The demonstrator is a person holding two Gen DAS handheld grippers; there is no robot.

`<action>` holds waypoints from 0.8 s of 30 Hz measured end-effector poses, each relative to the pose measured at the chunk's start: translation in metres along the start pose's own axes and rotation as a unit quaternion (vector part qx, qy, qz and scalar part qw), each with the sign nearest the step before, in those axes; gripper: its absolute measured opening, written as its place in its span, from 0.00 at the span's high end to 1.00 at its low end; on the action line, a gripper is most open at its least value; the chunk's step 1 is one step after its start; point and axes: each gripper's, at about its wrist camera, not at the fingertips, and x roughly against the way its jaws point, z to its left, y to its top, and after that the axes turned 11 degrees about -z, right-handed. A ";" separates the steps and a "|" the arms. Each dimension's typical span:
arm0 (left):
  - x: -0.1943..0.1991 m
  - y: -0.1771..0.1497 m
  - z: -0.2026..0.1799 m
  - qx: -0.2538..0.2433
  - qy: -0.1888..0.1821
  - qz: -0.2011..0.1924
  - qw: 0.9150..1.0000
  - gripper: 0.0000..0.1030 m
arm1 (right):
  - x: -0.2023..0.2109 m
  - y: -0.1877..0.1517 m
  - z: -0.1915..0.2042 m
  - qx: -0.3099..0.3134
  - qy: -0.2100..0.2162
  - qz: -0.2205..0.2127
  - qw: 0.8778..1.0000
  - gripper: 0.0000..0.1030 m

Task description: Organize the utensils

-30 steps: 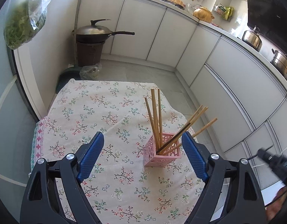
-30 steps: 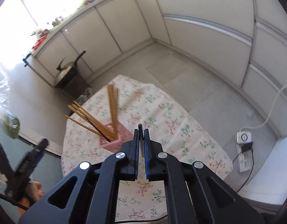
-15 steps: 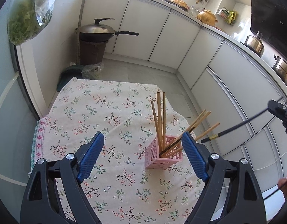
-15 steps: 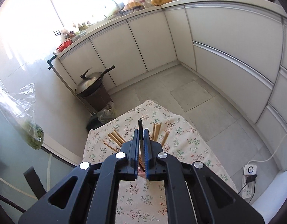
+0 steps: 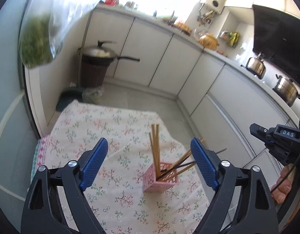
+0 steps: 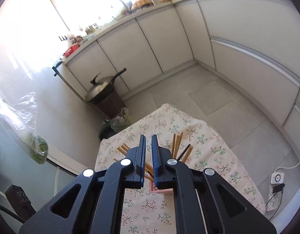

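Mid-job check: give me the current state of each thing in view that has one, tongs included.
Left tongs: open wide, empty.
Right tongs: slightly open, nothing between the pads.
Pink holder: upright on the floral cloth, holding chopsticks.
Wooden chopsticks: some upright, others leaning right.
Black chopstick: in the holder, leaning right.
Wok: lidded, on a brown stand.

White letters reading "DAS" stand on the black body of the right gripper [image 5: 282, 142], seen from the left wrist; the word may continue beyond the visible part. No other text is legible.
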 end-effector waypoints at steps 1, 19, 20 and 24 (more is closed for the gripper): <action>0.009 0.002 -0.007 -0.003 -0.007 -0.018 1.000 0.12 | 0.009 0.000 0.002 0.005 0.000 -0.010 1.000 0.92; 0.077 -0.022 -0.083 -0.102 0.075 -0.192 0.973 0.07 | 0.112 -0.053 -0.041 0.060 -0.062 -0.150 0.985 0.12; 0.080 -0.024 -0.085 -0.103 0.076 -0.204 0.971 0.07 | 0.114 -0.055 -0.043 0.064 -0.067 -0.162 0.982 0.08; 0.085 -0.030 -0.097 -0.117 0.069 -0.208 0.969 0.07 | 0.118 -0.061 -0.048 0.076 -0.088 -0.189 0.975 0.07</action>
